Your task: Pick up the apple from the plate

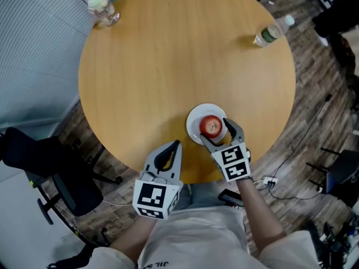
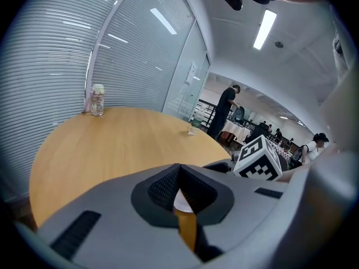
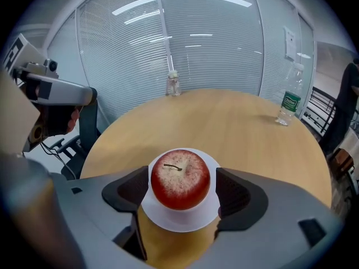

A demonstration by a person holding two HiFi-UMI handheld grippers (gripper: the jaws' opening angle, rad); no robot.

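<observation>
Apple [image 1: 211,126], red with a pale speckled top and a short stem, sits upright on a small white plate [image 1: 194,122] near the edge of the round wooden desk [image 1: 168,66] closest to the person. The right gripper [image 1: 215,130] reaches over that edge, and its fingers [image 3: 132,192] are spread to either side of the fruit. They stand close to its flanks, but a sliver of plate shows between the apple and each dark pad, so nothing is squeezed yet. The apple rests fully on the plate.

The left gripper [image 1: 175,145] hangs at the desk's near edge, just to the left of the plate and apart from it. Its fingers are clenched together at the tips with nothing between them.

Far across the desk, a small lidded jar [image 1: 101,9] stands by the left rim and a clear water bottle [image 1: 273,31] with a green label by the right rim, both well away from the plate. A black chair [image 1: 33,156] stands on the floor to the left of the desk.
</observation>
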